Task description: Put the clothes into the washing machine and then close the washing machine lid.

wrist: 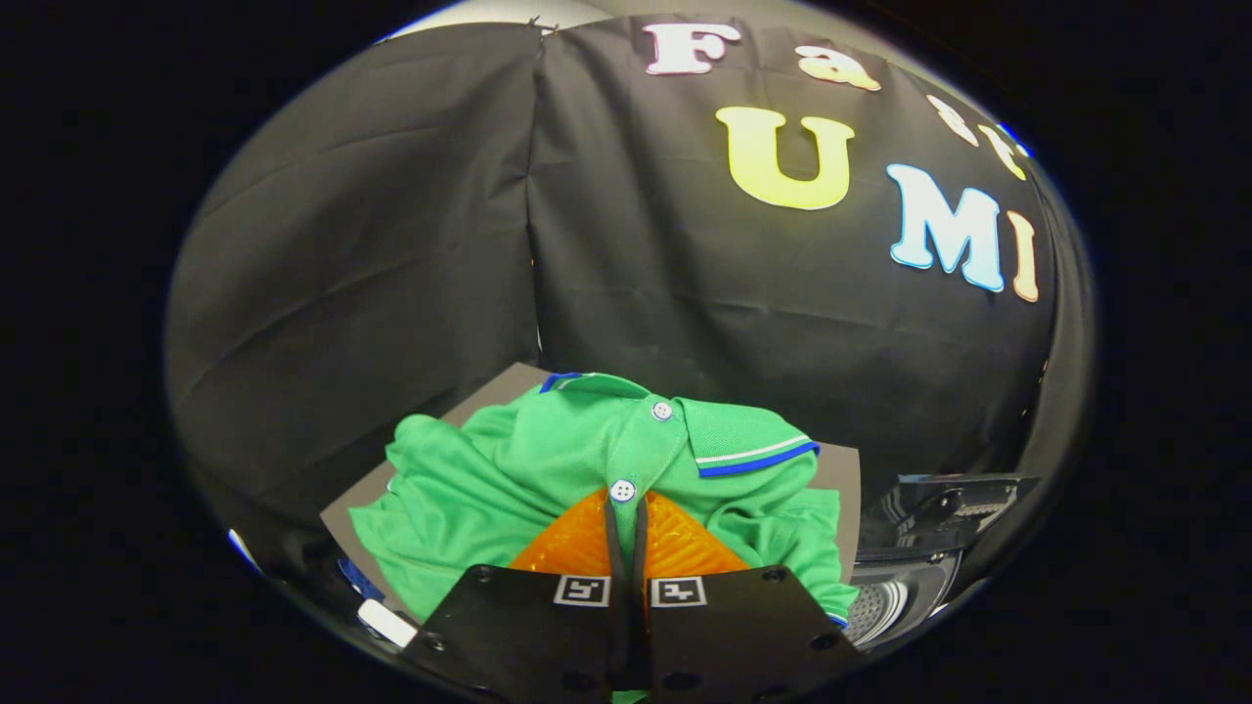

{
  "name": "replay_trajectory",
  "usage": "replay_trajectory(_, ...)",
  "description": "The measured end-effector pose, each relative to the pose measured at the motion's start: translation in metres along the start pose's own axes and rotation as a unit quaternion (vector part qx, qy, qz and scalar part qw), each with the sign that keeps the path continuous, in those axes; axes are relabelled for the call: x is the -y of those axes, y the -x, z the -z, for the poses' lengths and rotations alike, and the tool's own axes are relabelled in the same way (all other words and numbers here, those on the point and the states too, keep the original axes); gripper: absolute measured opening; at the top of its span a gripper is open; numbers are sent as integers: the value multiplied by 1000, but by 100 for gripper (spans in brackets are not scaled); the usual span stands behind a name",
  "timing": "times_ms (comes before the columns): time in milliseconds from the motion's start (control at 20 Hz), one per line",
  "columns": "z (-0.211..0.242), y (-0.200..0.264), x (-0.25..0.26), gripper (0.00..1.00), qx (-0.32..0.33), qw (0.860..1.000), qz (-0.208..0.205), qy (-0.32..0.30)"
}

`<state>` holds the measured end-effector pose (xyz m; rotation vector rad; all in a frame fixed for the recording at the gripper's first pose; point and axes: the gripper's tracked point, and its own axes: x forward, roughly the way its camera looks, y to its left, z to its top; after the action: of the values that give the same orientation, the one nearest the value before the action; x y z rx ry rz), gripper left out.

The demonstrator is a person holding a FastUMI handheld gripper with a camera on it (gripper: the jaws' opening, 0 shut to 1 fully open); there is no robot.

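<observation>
The jaws of the gripper point(626, 508) are pressed almost together, with only a thin dark slit between them, and their tips sit right at the placket of a green shirt point(509, 479), just under its lower white button point(623, 490). They seem to be pinching a fold of the cloth there, though the tips hide the exact contact, so I cannot be sure both press on it. The shirt is a polo with a collar point(753, 445) edged in blue and white stripes, and a second button point(662, 411) higher up the placket. It lies bunched and crumpled, spreading out to both sides of the fingers and beyond them, on a grey flat counter point(489, 391). To the right of the shirt, lower down, the washer point(885, 601) stands open: part of its perforated drum shows, and its dark lid point(944, 504) is raised above it. A black cloth wall point(391, 244) hangs behind everything.
</observation>
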<state>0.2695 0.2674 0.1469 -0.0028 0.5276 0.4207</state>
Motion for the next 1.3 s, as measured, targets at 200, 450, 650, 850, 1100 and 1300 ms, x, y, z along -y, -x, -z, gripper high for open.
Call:
replay_trajectory(200, -25, 18, 6, 1, 35, 999, -12, -14)
replay_trajectory(450, -63, 50, 16, 1, 80, 995, -23, -56)
replay_trajectory(650, -82, 77, 32, 1, 109, 993, -13, -53)
replay_trajectory(850, -97, 103, 62, 1, 130, 990, 10, -46)
replay_trajectory(1100, -98, 129, 111, 1, 143, 987, 41, -65)
replay_trajectory(1300, -91, 151, 150, 1, 151, 983, 68, -80)
